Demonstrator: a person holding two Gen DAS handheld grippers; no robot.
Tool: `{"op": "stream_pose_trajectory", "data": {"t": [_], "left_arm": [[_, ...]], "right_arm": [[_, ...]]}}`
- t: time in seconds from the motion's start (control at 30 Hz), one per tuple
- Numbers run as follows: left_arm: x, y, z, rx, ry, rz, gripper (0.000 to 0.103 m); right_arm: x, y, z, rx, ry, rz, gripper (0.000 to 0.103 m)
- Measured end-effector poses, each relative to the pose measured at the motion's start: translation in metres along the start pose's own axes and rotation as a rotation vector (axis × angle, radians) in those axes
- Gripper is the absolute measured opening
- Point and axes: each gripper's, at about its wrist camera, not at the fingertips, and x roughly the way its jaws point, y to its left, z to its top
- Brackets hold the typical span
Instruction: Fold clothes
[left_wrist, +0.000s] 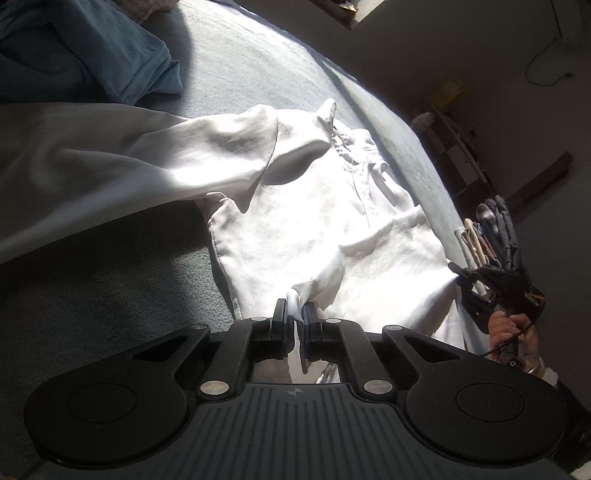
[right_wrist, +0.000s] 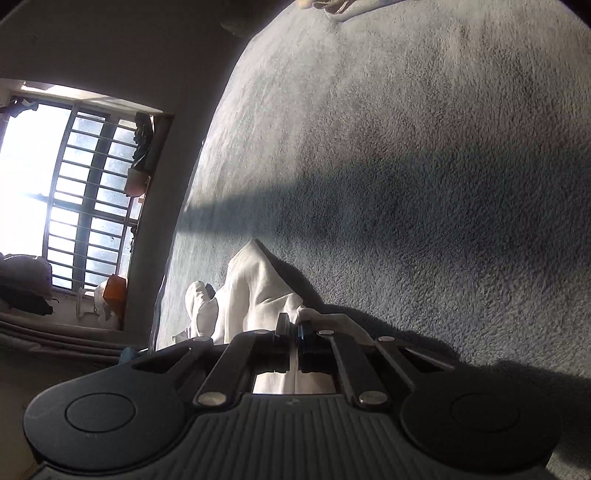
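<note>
**A:** Talk me through it. Where is the garment lying?

**B:** I'm looking down the left claw (left_wrist: 294, 314) at a white shirt (left_wrist: 314, 221) spread on the grey bed (left_wrist: 240, 74). Its button placket is running from the claw toward one o'clock, collar at the far end, so the long axis is pointing away from me. One sleeve is draping off toward nine o'clock.

**A:** And the left claw?

**B:** It's pinched tight on the shirt's near edge, a tuft of white cloth bunching between the pads at six o'clock.

**A:** The right one?

**B:** I'm seeing the right claw (right_wrist: 291, 326) clamped on white fabric too, cloth peaking up toward eleven o'clock ahead of it. From the left view, that tool (left_wrist: 491, 284) is sitting at three o'clock by the shirt's far corner, along the bed's edge.

**A:** So both are gripping the same hem?

**B:** That's my reading: the two are holding opposite ends of the near edge, with the body of the shirt lying ahead of the left claw. I'm judging the fold wants that edge carried along the placket line toward the collar.

**A:** Anything else close by?

**B:** A blue garment (left_wrist: 92, 55) is lying at ten o'clock, well apart.
</note>
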Motion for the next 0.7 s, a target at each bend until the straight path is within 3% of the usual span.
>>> {"op": "stream_pose_trajectory", "data": {"t": [0.27, 0.33, 0.37, 0.53, 0.7], "left_arm": [[0.018, 0.008, -0.003, -0.042, 0.06, 0.009, 0.009], [0.018, 0.007, -0.005, -0.03, 0.067, 0.022, 0.026], [0.017, 0.006, -0.006, -0.022, 0.067, 0.019, 0.027], [0.007, 0.007, -0.008, -0.027, 0.056, 0.003, 0.035], [0.007, 0.008, -0.007, -0.037, 0.055, 0.004, 0.035]], "right_arm": [[0.003, -0.013, 0.004, 0.03, -0.02, -0.012, 0.004], [0.003, -0.017, 0.003, 0.034, -0.005, -0.01, 0.006], [0.005, -0.017, 0.004, 0.046, 0.007, -0.014, 0.007], [0.001, -0.018, 0.007, 0.063, 0.034, -0.001, 0.028], [0.006, -0.01, 0.008, 0.03, 0.072, -0.001, 0.029]]}}
